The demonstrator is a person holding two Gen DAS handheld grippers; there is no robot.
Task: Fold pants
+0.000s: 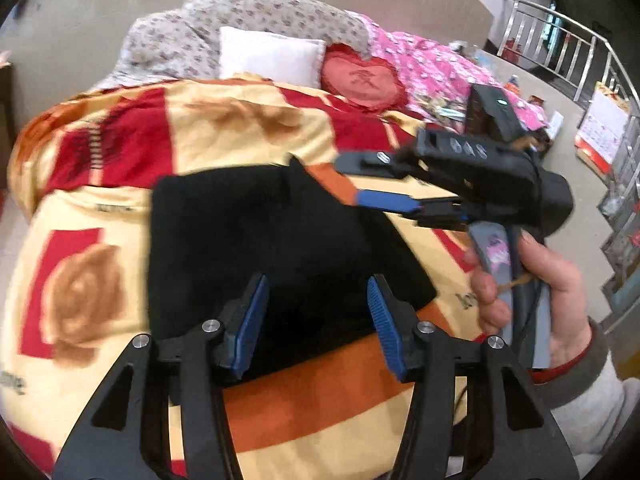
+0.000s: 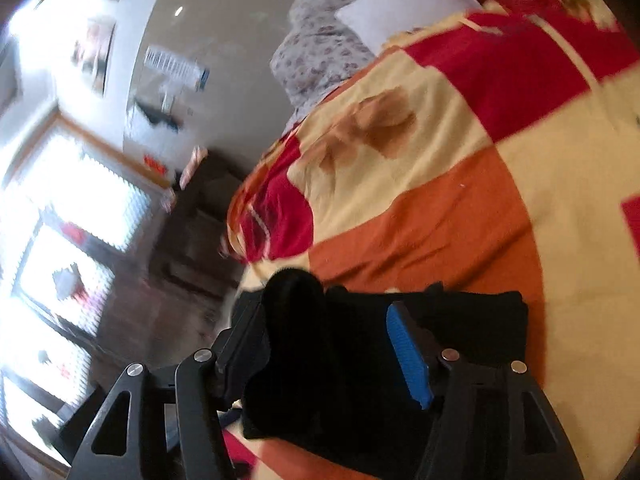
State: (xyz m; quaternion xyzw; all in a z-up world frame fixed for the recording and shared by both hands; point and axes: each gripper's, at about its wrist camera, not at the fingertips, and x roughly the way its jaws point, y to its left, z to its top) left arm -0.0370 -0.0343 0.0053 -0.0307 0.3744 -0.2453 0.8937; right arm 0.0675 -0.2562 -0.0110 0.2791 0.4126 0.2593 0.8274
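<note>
On blanket (image 1: 100, 208): one folded black pants (image 1: 260, 260) | left hand-held gripper (image 1: 316, 320) released | right hand-held gripper (image 2: 332, 356) released

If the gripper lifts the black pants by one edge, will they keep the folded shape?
Probably not. The black pants look soft and floppy, so free layers would likely droop open. They lie on a plush blanket, so pushing may drag and wrinkle them.

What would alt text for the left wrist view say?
Folded black pants lie on a red, orange and cream blanket, with the open left gripper above them. The hand-held right gripper reaches in from the right; pillows sit behind.
</note>
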